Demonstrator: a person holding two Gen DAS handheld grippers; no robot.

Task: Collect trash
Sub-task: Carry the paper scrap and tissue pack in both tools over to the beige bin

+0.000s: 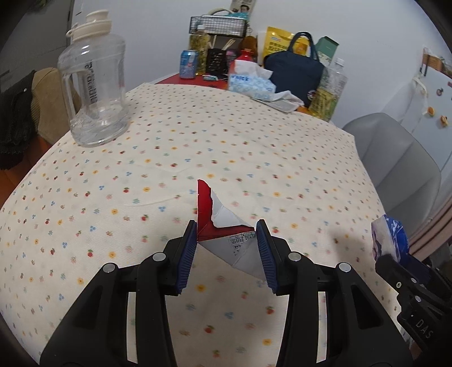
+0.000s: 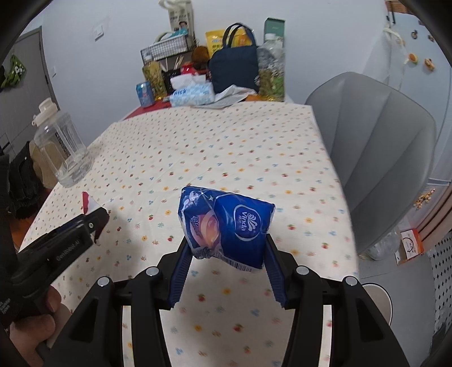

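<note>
My left gripper is shut on a torn red and white paper carton piece and holds it just above the flowered tablecloth. My right gripper is shut on a blue Vinda tissue packet, held above the table. The right gripper with the blue packet shows at the right edge of the left wrist view. The left gripper with the red scrap shows at the left of the right wrist view.
A clear water jug stands at the table's left. At the far end are a tissue box, a navy bag, a can, bottles and a wire basket. A grey chair stands right of the table.
</note>
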